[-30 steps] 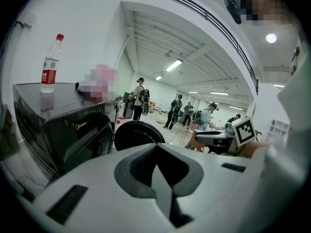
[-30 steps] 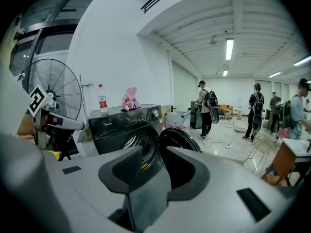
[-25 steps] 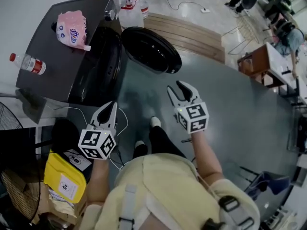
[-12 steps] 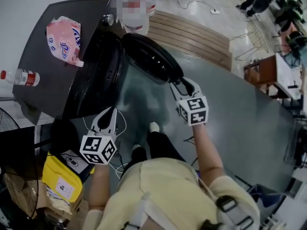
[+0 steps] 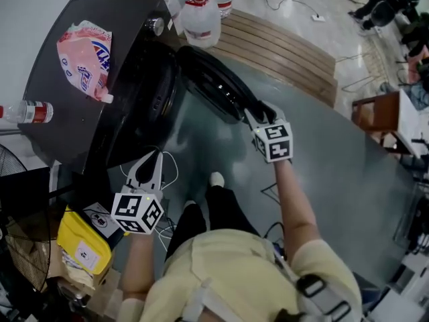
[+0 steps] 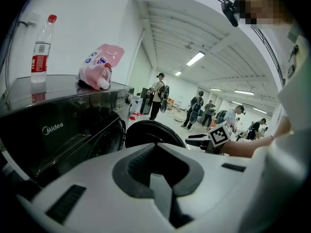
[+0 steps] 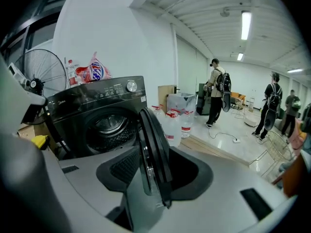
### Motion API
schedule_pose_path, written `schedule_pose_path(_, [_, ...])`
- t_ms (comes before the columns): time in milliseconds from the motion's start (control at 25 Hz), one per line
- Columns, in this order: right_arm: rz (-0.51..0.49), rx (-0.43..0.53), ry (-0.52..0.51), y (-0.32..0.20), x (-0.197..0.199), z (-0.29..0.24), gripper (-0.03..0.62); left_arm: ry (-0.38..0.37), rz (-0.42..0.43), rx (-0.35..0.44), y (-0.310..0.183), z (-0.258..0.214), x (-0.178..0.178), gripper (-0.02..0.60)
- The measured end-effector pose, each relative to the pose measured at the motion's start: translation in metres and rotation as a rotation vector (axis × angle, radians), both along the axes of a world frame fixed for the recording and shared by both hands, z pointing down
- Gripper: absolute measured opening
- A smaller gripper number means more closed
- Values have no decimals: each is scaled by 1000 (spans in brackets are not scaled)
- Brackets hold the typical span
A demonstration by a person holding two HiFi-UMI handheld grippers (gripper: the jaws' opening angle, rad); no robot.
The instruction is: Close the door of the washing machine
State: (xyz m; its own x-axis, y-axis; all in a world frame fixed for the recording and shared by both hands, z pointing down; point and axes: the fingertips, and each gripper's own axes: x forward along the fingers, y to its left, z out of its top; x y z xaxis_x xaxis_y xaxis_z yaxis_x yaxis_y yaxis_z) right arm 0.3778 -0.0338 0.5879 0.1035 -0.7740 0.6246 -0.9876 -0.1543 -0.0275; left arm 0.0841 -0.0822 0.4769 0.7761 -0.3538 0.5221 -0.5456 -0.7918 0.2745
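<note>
The right claw [image 5: 260, 111] is being held wide around the free edge of the washing machine's door [image 5: 213, 80]. Its jaws have just been opening, and the door's dark rim is being shown edge-on between them in the right gripper view. A clear gap is being left on the rim's right side, while on the left it cannot be settled whether the pad is brushing it.

The door is being seen swung well out from the front of the washing machine [image 5: 64, 123], with the round drum opening [image 7: 103, 125] uncovered beside it.

The left claw [image 5: 155, 155] is being held lower and well apart from the door, near the machine's front corner. Its jaws are together with nothing between them.

On the machine's top a pink pouch [image 5: 84, 58] is being carried, and a red-capped bottle [image 5: 27, 112] is standing well apart from it near the edge. Large water jugs [image 5: 200, 15] are being seen on the floor beside the machine, beyond the door. A yellow box [image 5: 79, 245] is lying at the person's left side.
</note>
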Motion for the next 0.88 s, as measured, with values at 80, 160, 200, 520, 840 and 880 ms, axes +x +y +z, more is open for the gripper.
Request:
schedule_pose_path(80, [-13, -15, -11, -9, 3, 8, 169, -9, -10, 5, -2, 2, 1, -9])
schedule_pose_path(160, [-23, -28, -10, -16, 8, 15, 170, -15, -27, 8, -4, 4, 0, -9])
schedule_pose_path(200, [-27, -34, -8, -19, 10, 18, 172, -18, -36, 8, -5, 6, -1, -9])
schedule_pose_path(520, [-52, -40, -1, -39, 22, 30, 179, -10, -56, -14, -7, 17, 2, -9])
schedule_pose_path(840, [-59, -107, -35, -49, 19, 42, 184, 20, -39, -29, -7, 19, -12, -9])
schedule_pose_path(880, [-58, -112, -31, -49, 19, 41, 184, 23, -38, -28, -8, 17, -14, -9])
